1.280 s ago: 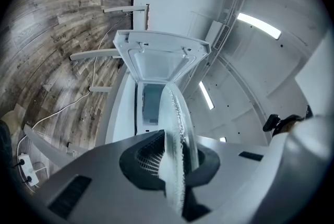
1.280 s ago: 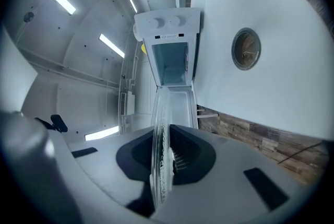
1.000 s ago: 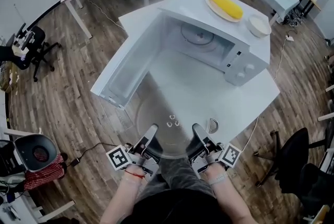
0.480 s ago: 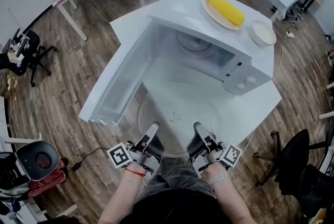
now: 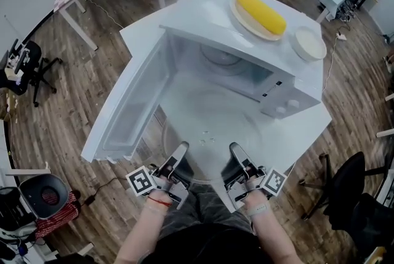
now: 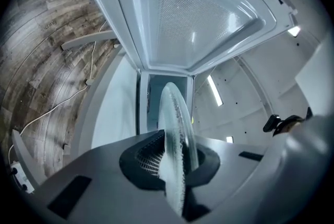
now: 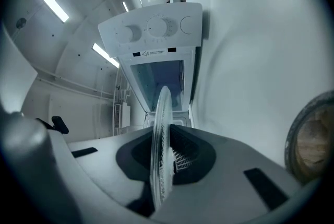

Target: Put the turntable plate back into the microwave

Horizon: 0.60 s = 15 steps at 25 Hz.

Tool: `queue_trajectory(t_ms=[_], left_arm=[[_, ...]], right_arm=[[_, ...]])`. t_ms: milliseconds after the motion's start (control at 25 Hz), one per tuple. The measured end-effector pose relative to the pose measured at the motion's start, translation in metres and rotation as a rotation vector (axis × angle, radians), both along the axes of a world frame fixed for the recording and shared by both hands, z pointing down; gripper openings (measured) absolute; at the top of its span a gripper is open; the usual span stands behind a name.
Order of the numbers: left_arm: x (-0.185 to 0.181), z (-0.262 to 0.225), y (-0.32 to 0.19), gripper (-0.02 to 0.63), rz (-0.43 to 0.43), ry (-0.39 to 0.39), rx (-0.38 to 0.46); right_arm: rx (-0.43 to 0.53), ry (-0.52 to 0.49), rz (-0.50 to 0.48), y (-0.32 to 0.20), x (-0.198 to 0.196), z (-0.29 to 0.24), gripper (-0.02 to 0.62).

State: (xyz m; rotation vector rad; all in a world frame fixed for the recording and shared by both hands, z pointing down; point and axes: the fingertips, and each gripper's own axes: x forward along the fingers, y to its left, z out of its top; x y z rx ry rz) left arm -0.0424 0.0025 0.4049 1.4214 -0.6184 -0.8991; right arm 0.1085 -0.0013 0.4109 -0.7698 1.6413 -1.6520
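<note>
Left gripper [image 5: 179, 152], right gripper [image 5: 236, 151] clamping turntable plate [image 5: 208, 141], open microwave [image 5: 212, 20], white table [image 5: 311, 122], wood floor [image 5: 68, 96]

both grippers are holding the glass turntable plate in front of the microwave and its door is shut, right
No: the door is open, swung wide to the left, as the head view shows. The left gripper and right gripper do both hold the turntable plate in front of the microwave.
</note>
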Motion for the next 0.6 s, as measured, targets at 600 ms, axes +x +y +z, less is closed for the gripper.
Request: queue_trajectory(t_ms=[600], left_arm=[[0.01,0.027,-0.042,0.035,0.014,0.024,-0.022]], right_arm=[[-0.023,0.015,0.039,-0.039,0.01,0.023,0.04]])
